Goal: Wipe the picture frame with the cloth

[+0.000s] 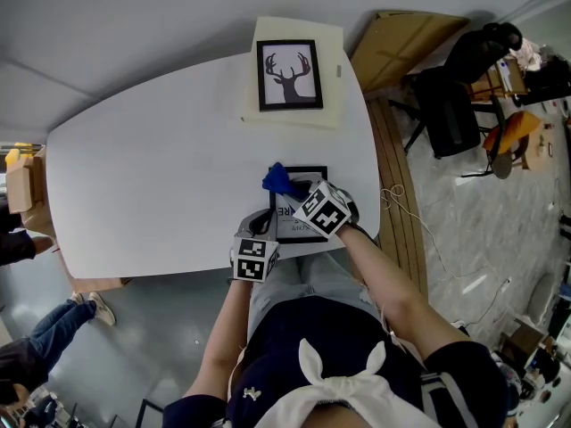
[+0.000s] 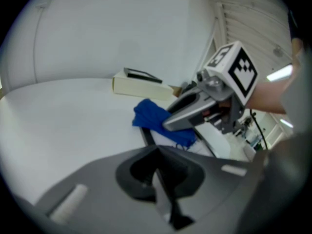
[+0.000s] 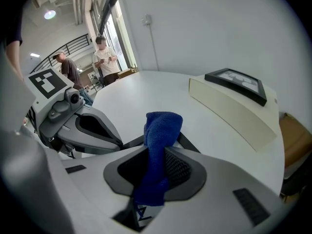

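A black picture frame [image 1: 302, 223] lies flat near the front edge of the white table [image 1: 161, 176]. My right gripper [image 1: 303, 194] is shut on a blue cloth [image 1: 280, 181], which rests on the frame's far left corner. In the right gripper view the cloth [image 3: 161, 126] rises out of the shut jaws of my right gripper [image 3: 155, 155], over the frame's dark edge [image 3: 187, 141]. My left gripper [image 1: 264, 219] sits at the frame's left edge; its jaws [image 2: 158, 162] look shut on the frame's rim [image 2: 146, 135]. The cloth [image 2: 151, 116] and right gripper [image 2: 170, 123] lie just beyond.
A second framed picture of a deer [image 1: 290, 74] lies on a cream box [image 1: 335, 96] at the table's far edge. Cardboard sheets [image 1: 401, 43] and a dark office chair [image 1: 446, 105] stand to the right. People [image 3: 105, 57] stand far off.
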`<act>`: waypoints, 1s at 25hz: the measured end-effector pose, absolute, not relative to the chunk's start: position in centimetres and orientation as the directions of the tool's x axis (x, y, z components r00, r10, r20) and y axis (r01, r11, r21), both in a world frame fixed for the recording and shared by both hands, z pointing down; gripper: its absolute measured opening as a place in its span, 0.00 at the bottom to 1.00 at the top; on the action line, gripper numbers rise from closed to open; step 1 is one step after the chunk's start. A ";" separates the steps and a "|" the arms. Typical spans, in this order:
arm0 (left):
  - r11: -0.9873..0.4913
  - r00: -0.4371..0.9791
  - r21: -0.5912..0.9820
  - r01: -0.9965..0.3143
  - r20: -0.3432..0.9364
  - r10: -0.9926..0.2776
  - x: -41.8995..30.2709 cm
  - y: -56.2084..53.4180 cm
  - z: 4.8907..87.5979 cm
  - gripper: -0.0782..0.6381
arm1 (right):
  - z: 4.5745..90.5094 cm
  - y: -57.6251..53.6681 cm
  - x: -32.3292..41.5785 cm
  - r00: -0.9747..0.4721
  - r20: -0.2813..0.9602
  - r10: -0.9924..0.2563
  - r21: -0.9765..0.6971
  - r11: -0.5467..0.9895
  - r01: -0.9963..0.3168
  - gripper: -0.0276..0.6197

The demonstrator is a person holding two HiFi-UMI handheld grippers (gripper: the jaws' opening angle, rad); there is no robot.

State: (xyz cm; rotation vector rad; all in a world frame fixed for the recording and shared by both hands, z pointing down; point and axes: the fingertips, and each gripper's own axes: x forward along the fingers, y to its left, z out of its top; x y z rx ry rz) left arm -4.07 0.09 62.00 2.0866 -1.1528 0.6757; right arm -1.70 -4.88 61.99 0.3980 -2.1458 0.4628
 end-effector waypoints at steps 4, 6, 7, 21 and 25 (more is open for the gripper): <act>-0.398 0.479 0.293 -0.869 0.697 -0.533 -4.0 0.1 61.9 0.11 | 61.9 -5.8 -1.0 -0.544 0.825 -0.154 -0.155 0.864 -0.480 0.18; -0.397 0.478 0.292 -0.870 0.698 -0.534 -4.0 0.1 61.9 0.11 | 62.0 -6.2 -0.6 -0.539 0.825 -0.169 -0.148 0.856 -0.495 0.18; -0.396 0.477 0.292 -0.871 0.698 -0.534 -4.0 0.1 61.9 0.11 | 62.1 -6.4 -0.4 -0.536 0.826 -0.175 -0.144 0.854 -0.501 0.18; -0.370 0.467 0.300 -0.879 0.692 -0.550 -4.2 0.0 62.2 0.11 | 62.0 -7.7 1.4 -0.511 0.831 -0.220 -0.118 0.828 -0.548 0.18; -0.365 0.468 0.305 -0.880 0.691 -0.551 -4.1 0.1 62.2 0.11 | 62.2 -7.6 1.6 -0.515 0.829 -0.217 -0.125 0.826 -0.549 0.18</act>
